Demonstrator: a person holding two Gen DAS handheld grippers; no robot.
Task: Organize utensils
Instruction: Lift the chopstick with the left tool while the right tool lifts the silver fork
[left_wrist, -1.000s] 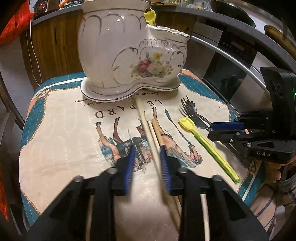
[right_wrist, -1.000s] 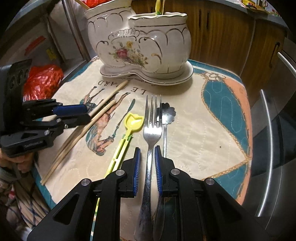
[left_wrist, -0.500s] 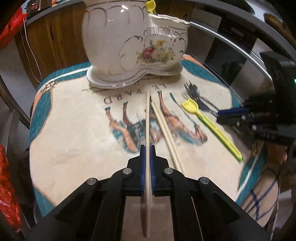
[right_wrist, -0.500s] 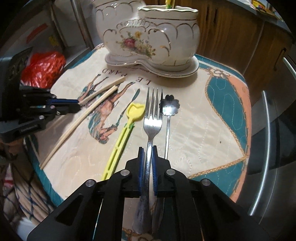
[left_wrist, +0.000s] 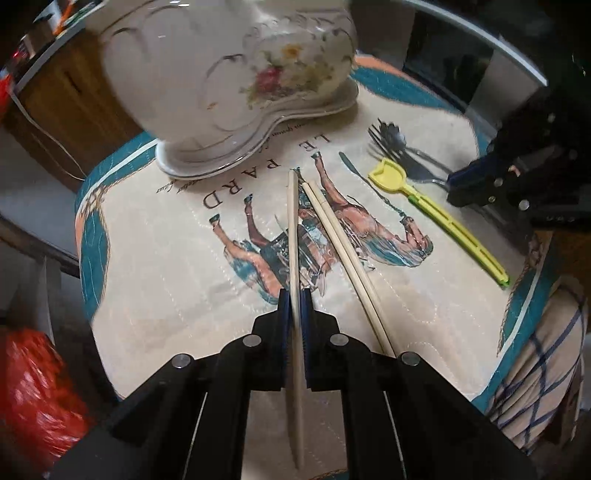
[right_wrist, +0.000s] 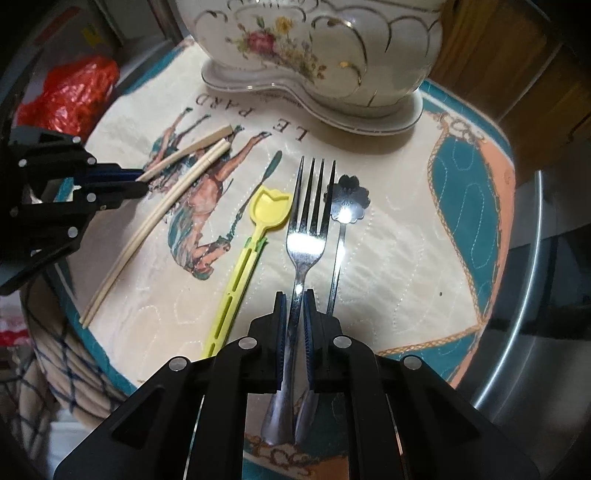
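Observation:
My left gripper (left_wrist: 294, 299) is shut on a pale wooden chopstick (left_wrist: 293, 229), held above the printed cloth. Another chopstick (left_wrist: 343, 254) lies on the cloth just to its right. My right gripper (right_wrist: 294, 301) is shut on a steel fork (right_wrist: 308, 225) by its handle, lifted over the cloth. A yellow plastic spoon (right_wrist: 255, 236) lies left of the fork and a flower-shaped steel spoon (right_wrist: 346, 206) right of it. The white floral ceramic utensil holder (right_wrist: 325, 55) stands at the far side, also in the left wrist view (left_wrist: 229, 74).
The quilted cloth (left_wrist: 177, 251) covers a small round table. A red plastic bag (left_wrist: 33, 387) lies low to the left. A checked cloth (left_wrist: 535, 376) hangs at the near right edge. A steel oven handle (right_wrist: 524, 295) runs along the right.
Both grippers closed from open, the left on the chopstick and the right on the fork. Both have since lifted and moved nearer the ceramic holder.

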